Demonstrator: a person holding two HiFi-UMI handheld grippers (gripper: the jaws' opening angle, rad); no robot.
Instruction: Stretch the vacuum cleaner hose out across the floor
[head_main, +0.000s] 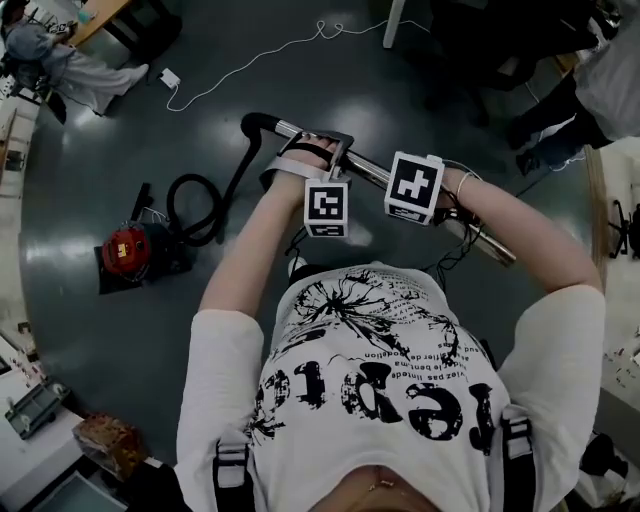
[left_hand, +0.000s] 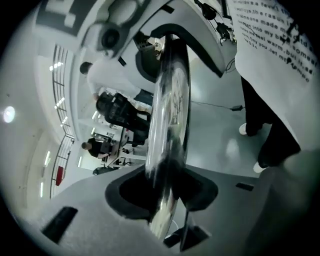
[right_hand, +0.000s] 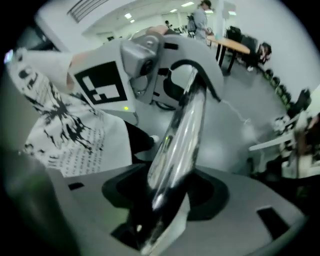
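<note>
Head view looks down on a glossy dark grey floor (head_main: 400, 90) in a cluttered workroom, with a white cable (head_main: 262, 52) trailing across it. The left gripper (head_main: 322, 150) jaws pinch the metal tube (head_main: 368, 170); the right gripper (head_main: 452, 208) jaws sit slack around it. The black hose (head_main: 212, 215) curls down to the red vacuum cleaner (head_main: 128, 250) on the floor
</note>
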